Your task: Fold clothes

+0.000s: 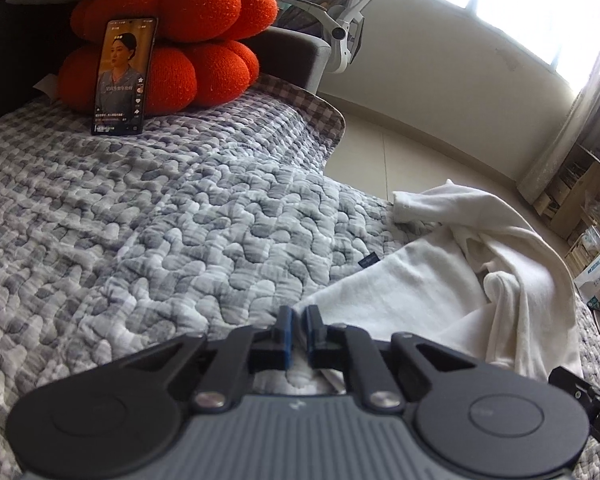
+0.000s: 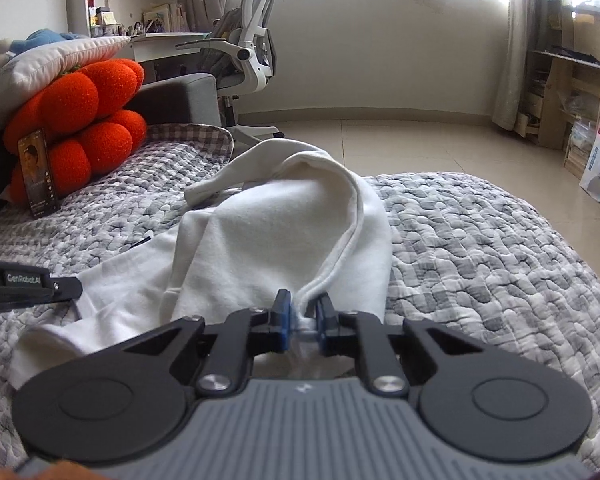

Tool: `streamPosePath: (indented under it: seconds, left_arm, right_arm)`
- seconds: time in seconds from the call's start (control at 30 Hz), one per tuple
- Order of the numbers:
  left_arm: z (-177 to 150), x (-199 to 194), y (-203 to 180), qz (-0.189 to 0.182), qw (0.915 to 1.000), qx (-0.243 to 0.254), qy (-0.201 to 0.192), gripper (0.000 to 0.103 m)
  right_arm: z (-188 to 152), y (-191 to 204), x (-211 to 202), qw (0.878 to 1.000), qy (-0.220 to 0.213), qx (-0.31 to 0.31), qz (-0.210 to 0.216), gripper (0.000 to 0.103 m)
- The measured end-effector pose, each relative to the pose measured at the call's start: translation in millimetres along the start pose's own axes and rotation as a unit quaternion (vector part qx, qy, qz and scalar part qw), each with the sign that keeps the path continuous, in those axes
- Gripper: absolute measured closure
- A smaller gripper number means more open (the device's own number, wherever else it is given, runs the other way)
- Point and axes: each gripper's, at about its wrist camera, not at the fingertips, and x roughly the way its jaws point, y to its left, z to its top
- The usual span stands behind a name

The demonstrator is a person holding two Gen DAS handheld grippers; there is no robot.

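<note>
I have both grippers clamped on the white cotton garment, which lies crumpled on the grey-and-white quilted bedspread. The right gripper pinches a seamed hem directly between its blue pads, with the bulk of the cloth heaped just ahead of it. The left gripper is nearly fully closed on a thin edge of the same cloth; the fabric spreads ahead and to its right. I judge that the two holds sit on one edge so the piece can be lifted and spread before any fold. A long strip, possibly a sleeve, trails beyond the heap; I cannot tell the garment's type. A black smartphone leans against stacked orange knitted cushions, well ahead and left of the left gripper. The cloth under both gripper bodies is hidden, so the depth of each bite is unverified.
</note>
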Motion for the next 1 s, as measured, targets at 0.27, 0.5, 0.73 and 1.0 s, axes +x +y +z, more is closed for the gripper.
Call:
streamPosePath:
  seconds: [0.27, 0.5, 0.73, 1.0]
  left_arm:
    - [2.5, -21.4, 3.3, -0.025, 0.9993, -0.021, -0.016, 0.097]
    - [0.8, -37.8, 4.7, -0.045, 0.9986, -0.026, -0.011, 0.097]
    - [-0.1, -39.6, 13.4, -0.031, 0.9991, -0.029, 0.008, 0.103]
    - [3.4, -30.2, 29.3, -0.043, 0.9966, -0.065, 0.027, 0.096]
  right_arm:
    - [13.7, -26.4, -12.6, 0.998, -0.035, 0.036, -0.035, 0.092]
    - [26.3, -67.3, -8.0, 0.991, -0.055, 0.086, -0.086, 0.093]
    - [26.7, -90.8, -0.4, 0.982, -0.051, 0.127, -0.127, 0.093]
    - [22.2, -99.9, -1.7, 0.984, -0.022, 0.145, -0.106, 0.077]
